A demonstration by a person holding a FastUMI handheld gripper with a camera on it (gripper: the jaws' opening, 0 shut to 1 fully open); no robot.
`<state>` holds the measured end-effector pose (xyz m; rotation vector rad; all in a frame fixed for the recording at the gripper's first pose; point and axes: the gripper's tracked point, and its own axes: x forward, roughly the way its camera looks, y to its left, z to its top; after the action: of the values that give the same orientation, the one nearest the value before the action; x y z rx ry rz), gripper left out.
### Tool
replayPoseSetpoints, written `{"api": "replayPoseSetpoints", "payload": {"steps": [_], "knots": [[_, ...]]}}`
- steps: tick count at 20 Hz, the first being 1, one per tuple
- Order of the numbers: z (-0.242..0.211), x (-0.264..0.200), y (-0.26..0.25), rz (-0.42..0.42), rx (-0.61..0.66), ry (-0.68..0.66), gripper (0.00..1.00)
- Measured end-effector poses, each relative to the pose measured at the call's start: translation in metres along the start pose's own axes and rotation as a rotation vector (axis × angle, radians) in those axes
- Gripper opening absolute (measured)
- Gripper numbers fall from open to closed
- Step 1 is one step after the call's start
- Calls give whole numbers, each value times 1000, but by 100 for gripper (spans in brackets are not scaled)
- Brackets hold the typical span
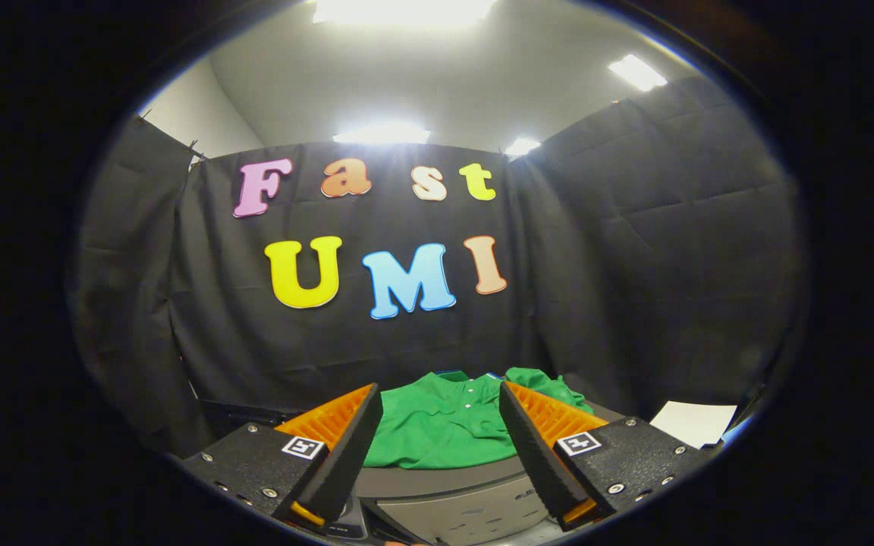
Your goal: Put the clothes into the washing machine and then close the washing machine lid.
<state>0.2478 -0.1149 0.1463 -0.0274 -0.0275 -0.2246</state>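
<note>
On the left, beside the left finger (346, 447), there is only the dark cloth wall of the booth and a low dark edge under it that I cannot identify. The gripper (441, 402) is spread wide and holds nothing; each finger base carries a small square black-and-white marker, which is a code pattern and not readable text. Between the two fingers and just beyond their tips lies the bright green polo shirt with small white buttons (437, 428), crumpled on the rounded grey top of the washing machine (452, 497). I judge that this grey surface is the lid or upper rim of the machine, but I cannot tell if it is open or closed. Some small marks are on the grey front, too blurred to read. To the right, past the right finger, a white sheet of paper (695, 422) lies flat, with no writing visible. The step in hand seems to be the first one, reaching for the garment. The next move probably calls for advancing low, so both fingers pass around a fold of fabric, then closing on it
</note>
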Motion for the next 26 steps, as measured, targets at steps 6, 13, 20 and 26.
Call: {"api": "replayPoseSetpoints", "payload": {"steps": [6, 13, 20, 26], "knots": [[-14, 79, -33, -59, 55, 84, 96], [-57, 145, -54, -124, 98, 264, 96], [-108, 184, -37, -109, 99, 468, 96], [-140, 192, -26, -94, 169, 590, 96]]}}
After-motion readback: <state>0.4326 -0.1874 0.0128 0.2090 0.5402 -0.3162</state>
